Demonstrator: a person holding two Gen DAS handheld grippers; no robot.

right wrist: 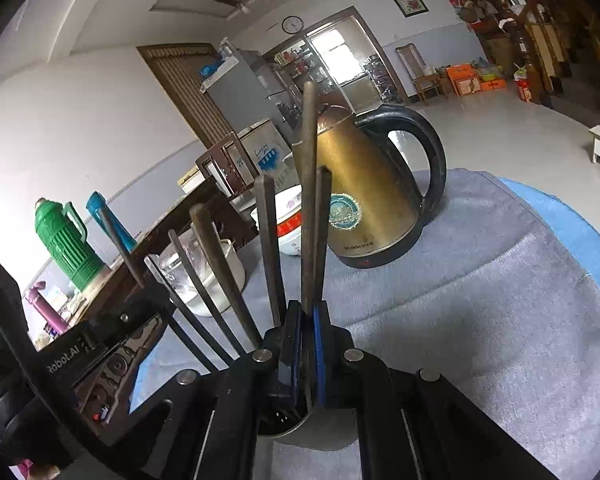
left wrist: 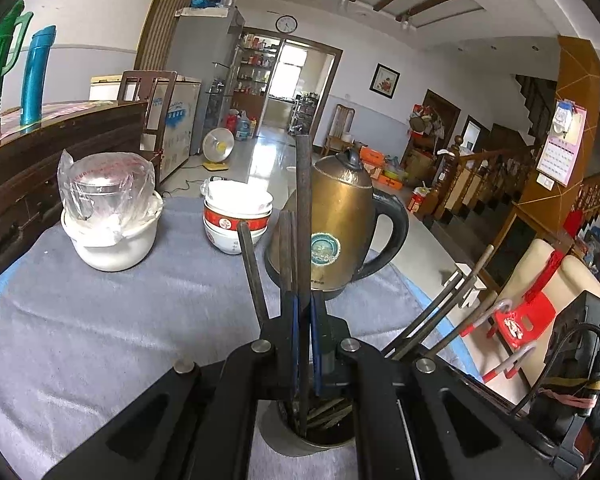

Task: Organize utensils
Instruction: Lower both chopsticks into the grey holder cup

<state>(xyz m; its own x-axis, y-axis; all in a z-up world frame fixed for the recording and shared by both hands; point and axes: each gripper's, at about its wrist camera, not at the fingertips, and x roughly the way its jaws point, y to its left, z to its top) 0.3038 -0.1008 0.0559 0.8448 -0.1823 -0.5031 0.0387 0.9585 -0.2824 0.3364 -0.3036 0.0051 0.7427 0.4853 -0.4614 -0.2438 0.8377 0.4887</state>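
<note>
Your left claw (left wrist: 305, 308) points gently downward over the worktop (left wrist: 100, 320), its blue pads (left wrist: 295, 320) pinched shut on a dark chopstick (left wrist: 303, 200) that stands nearly upright between them. Right under the claw sits a metal holder (left wrist: 308, 428) with more chopsticks in it; the lower end of the gripped one reaches down into that cup. Another chopstick (left wrist: 254, 272) leans out to the left of the claw, free of the pads.

Your right claw (right wrist: 308, 316) is rolled to one side, so its view tilts, and it also aims gently down. Its pads (right wrist: 319, 344) are closed on a brown chopstick (right wrist: 309, 184) that rises steeply in front of the kettle (right wrist: 364, 200). The holder (right wrist: 296, 428) lies directly beneath this claw too, and several loose chopsticks (right wrist: 216, 280) fan out of it toward the left. In the right wrist view the other gripper's body shows at lower left.

Farther along the grey cloth stand the brass-coloured kettle (left wrist: 340, 216) on its base, a stack of bowls (left wrist: 236, 216) just left of it, and a white pot (left wrist: 110, 236) topped with a plastic-wrapped glass. Beyond, on a wooden sideboard, stand a green thermos (right wrist: 66, 240) and a blue flask (right wrist: 110, 216).
</note>
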